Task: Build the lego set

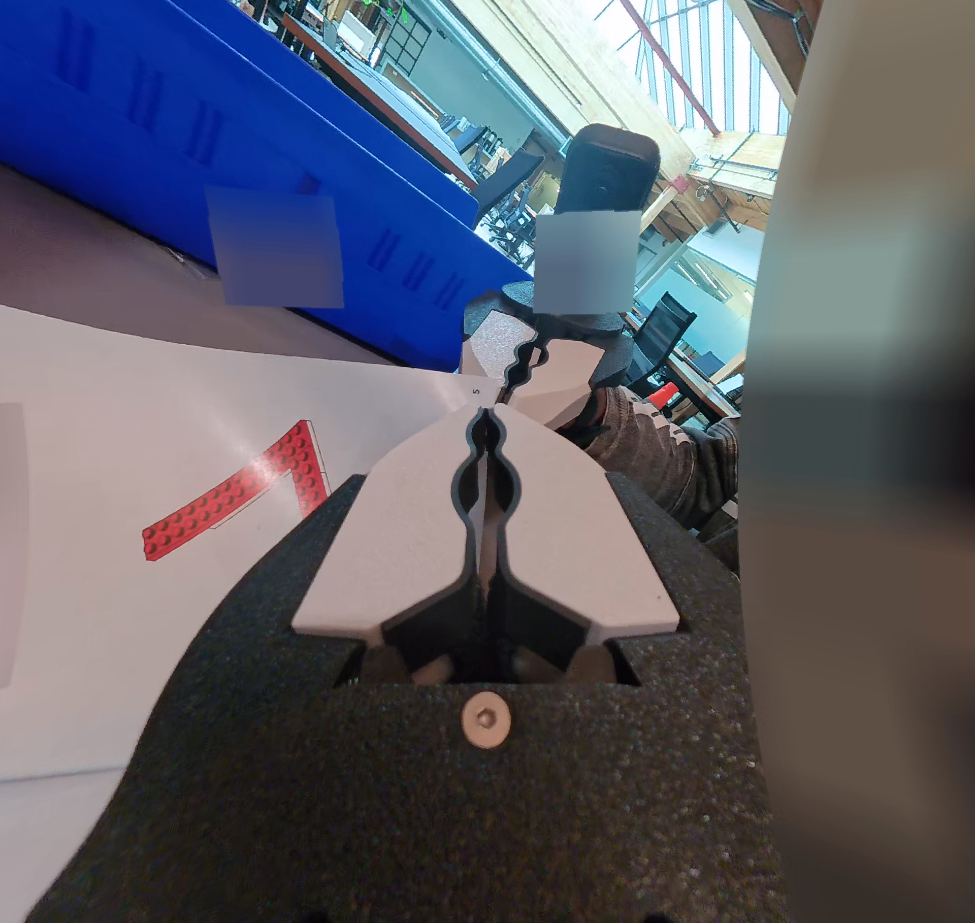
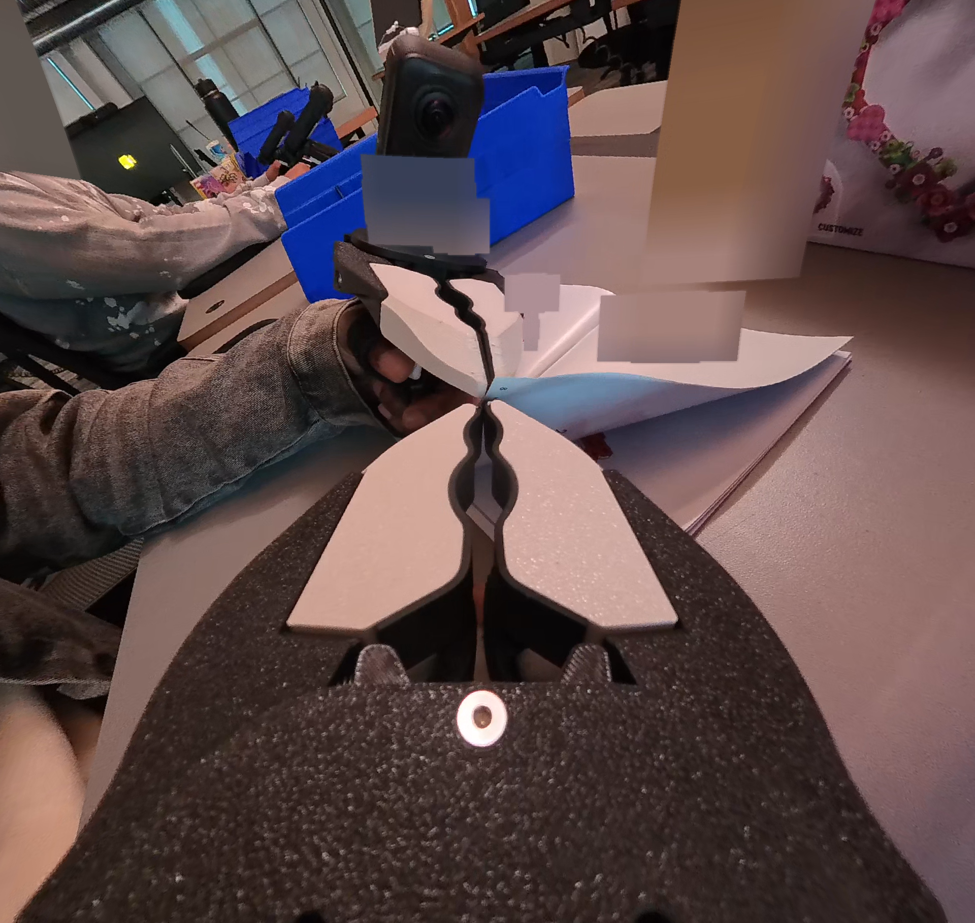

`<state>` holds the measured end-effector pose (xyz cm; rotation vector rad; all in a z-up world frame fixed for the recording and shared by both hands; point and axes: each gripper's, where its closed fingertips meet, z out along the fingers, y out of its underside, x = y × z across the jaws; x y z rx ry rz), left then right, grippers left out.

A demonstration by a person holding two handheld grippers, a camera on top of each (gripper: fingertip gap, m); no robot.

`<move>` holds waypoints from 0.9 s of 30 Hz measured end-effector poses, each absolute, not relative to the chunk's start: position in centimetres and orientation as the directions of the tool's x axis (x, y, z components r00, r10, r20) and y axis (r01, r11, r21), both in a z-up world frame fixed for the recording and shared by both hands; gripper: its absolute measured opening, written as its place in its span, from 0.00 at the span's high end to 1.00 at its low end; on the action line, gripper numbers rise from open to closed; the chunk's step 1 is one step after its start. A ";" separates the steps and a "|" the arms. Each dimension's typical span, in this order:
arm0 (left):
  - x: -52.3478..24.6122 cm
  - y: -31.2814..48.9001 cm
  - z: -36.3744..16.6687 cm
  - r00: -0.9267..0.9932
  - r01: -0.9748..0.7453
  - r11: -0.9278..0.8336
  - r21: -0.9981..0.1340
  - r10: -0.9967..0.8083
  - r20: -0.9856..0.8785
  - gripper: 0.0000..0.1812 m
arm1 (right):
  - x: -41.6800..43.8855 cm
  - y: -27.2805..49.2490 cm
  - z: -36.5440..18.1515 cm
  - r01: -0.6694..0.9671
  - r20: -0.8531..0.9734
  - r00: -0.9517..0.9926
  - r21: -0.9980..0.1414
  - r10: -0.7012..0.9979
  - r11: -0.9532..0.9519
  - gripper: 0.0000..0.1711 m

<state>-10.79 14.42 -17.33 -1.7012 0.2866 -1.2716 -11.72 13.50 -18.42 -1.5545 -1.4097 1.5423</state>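
An open instruction booklet (image 2: 738,454) lies on the table. One page (image 2: 633,396) is lifted and curls up from it by its near corner. In the left wrist view the same page (image 1: 264,396) shows a printed red L-shaped plate (image 1: 237,497). My left gripper (image 1: 484,412) and my right gripper (image 2: 483,408) meet tip to tip at that page corner, both with jaws closed. A white strip of paper shows between the jaws of each. The right gripper (image 1: 505,396) faces me in the left wrist view, the left gripper (image 2: 488,388) in the right wrist view. No loose bricks are in view.
A blue plastic bin (image 2: 527,159) stands behind the booklet, also in the left wrist view (image 1: 211,106). A white box with pink flowers (image 2: 923,106) stands at the far right. A grey sleeve (image 2: 158,423) lies along the left table edge. Another person's arm (image 2: 105,233) is farther left. My two grippers' fingertips are within a few centimetres of each other.
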 end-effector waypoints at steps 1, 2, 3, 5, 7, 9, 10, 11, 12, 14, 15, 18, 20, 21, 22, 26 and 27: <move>-10.8 14.4 -17.3 0.431 0.337 -0.513 -0.789 -0.662 0.614 1.00 | -11.7 13.5 -18.4 0.298 -0.379 -0.198 -0.902 0.904 -0.313 1.00; -10.9 14.5 -17.3 0.432 0.340 -0.512 -0.789 -0.661 0.614 1.00 | -11.7 13.5 -18.4 0.299 -0.377 -0.198 -0.902 0.905 -0.311 1.00; -10.9 14.5 -17.3 0.432 0.343 -0.510 -0.789 -0.660 0.614 1.00 | -11.7 13.5 -18.5 0.300 -0.375 -0.197 -0.903 0.906 -0.309 1.00; -11.0 14.5 -17.3 0.434 0.347 -0.509 -0.788 -0.658 0.616 1.00 | -11.7 13.4 -18.5 0.300 -0.369 -0.198 -0.905 0.908 -0.303 1.00; -11.0 14.7 -17.3 0.438 0.352 -0.512 -0.784 -0.650 0.621 1.00 | -11.6 13.4 -18.4 0.295 -0.364 -0.203 -0.908 0.909 -0.298 1.00; -11.2 14.8 -17.4 0.442 0.362 -0.516 -0.777 -0.638 0.630 0.95 | -11.6 13.3 -18.3 0.294 -0.361 -0.208 -0.909 0.909 -0.294 1.00; -11.3 14.9 -17.4 0.445 0.367 -0.515 -0.774 -0.633 0.633 0.93 | -11.6 13.2 -18.3 0.294 -0.356 -0.210 -0.911 0.910 -0.289 1.00; -11.3 15.0 -17.4 0.450 0.371 -0.514 -0.773 -0.629 0.634 0.91 | -11.5 13.2 -18.4 0.293 -0.347 -0.210 -0.914 0.914 -0.280 1.00; -11.4 15.1 -17.4 0.455 0.374 -0.513 -0.773 -0.625 0.635 0.88 | -11.5 13.1 -18.4 0.293 -0.334 -0.213 -0.918 0.918 -0.266 1.00; -11.6 15.4 -17.6 0.480 0.379 -0.513 -0.770 -0.602 0.638 0.77 | -11.5 12.9 -18.4 0.294 -0.284 -0.219 -0.931 0.933 -0.214 1.00; -11.7 15.5 -17.6 0.496 0.376 -0.514 -0.771 -0.591 0.636 0.72 | -11.5 12.8 -18.6 0.297 -0.242 -0.219 -0.939 0.945 -0.172 1.00; -11.9 15.7 -17.2 0.521 0.397 -0.518 -0.758 -0.553 0.651 0.67 | -11.6 12.4 -19.0 0.299 -0.022 -0.216 -0.953 0.976 0.045 1.00; -12.4 15.9 -16.8 0.536 0.428 -0.512 -0.745 -0.519 0.665 0.71 | -11.6 12.3 -19.2 0.291 0.171 -0.204 -0.929 0.964 0.226 1.00; -12.8 16.1 -16.8 0.550 0.444 -0.508 -0.738 -0.496 0.672 0.73 | -11.7 12.3 -19.3 0.288 0.257 -0.199 -0.907 0.946 0.307 1.00; -13.2 16.2 -16.7 0.558 0.461 -0.503 -0.732 -0.477 0.679 0.73 | -11.7 12.1 -19.4 0.285 0.323 -0.198 -0.884 0.926 0.370 1.00; -14.4 16.7 -16.8 0.568 0.525 -0.487 -0.698 -0.410 0.714 0.73 | -11.8 11.6 -20.1 0.305 0.374 -0.221 -0.851 0.901 0.428 1.00; -14.5 16.7 -17.0 0.577 0.525 -0.490 -0.696 -0.397 0.714 0.73 | -11.8 11.6 -20.0 0.303 0.373 -0.221 -0.852 0.901 0.427 1.00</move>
